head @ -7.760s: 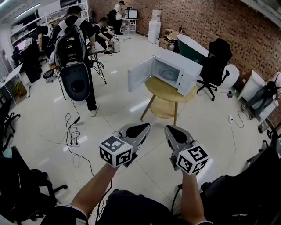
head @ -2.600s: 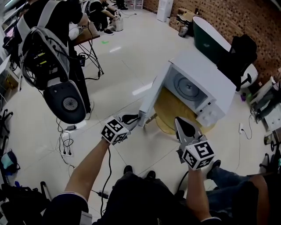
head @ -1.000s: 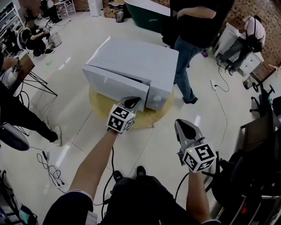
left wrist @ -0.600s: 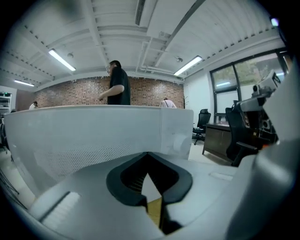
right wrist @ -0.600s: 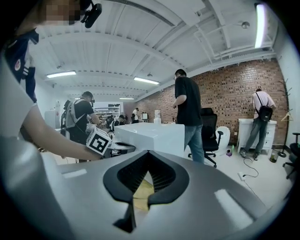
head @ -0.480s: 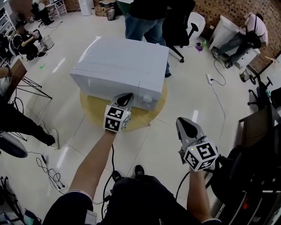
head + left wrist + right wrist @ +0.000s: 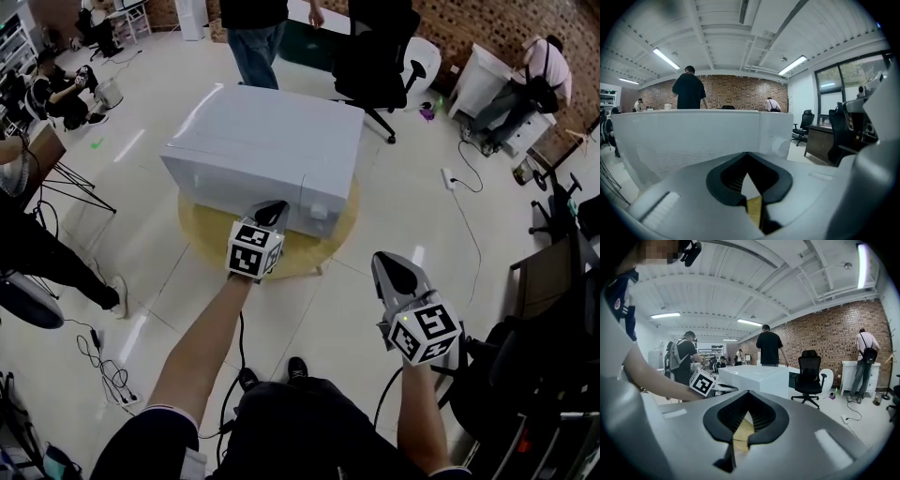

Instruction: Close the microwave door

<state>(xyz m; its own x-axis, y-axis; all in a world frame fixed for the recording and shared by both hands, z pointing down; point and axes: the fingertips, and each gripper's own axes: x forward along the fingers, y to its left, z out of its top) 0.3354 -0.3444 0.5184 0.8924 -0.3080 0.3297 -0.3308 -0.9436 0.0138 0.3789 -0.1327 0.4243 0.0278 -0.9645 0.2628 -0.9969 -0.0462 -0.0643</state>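
pale floor tiles [image 7: 422, 206] and a red brick wall [image 7: 487, 23] fill most of what we see from the head view. on the tiles stands a round wooden surface [image 7: 202, 239], and on it sits the white microwave [image 7: 281, 136], near the middle of that view. its door [image 7: 230, 187] lies flush with the front, closed, and a round knob [image 7: 780, 146] shows on the panel to the door's right.

our left tongs [image 7: 273, 211] reach out to the lower right part of the door, with their tips right at its face. we cannot tell whether they actually touch it. their jaws are pressed together with nothing between them, and in the left gripper view the microwave's front fills the space just beyond the tips. the marker cube [image 7: 254, 249] of these tongs sits just above our outstretched left arm [image 7: 202, 347].

our right tongs [image 7: 394, 270] hang well apart from the microwave, to its right and nearer to us, over the floor tiles. their jaws are together too and hold nothing.

behind the microwave a person in jeans [image 7: 251, 42] stands, with a black office chair [image 7: 380, 47] just beside. another person [image 7: 544, 66] bends over a white cabinet near the brick wall at the right.
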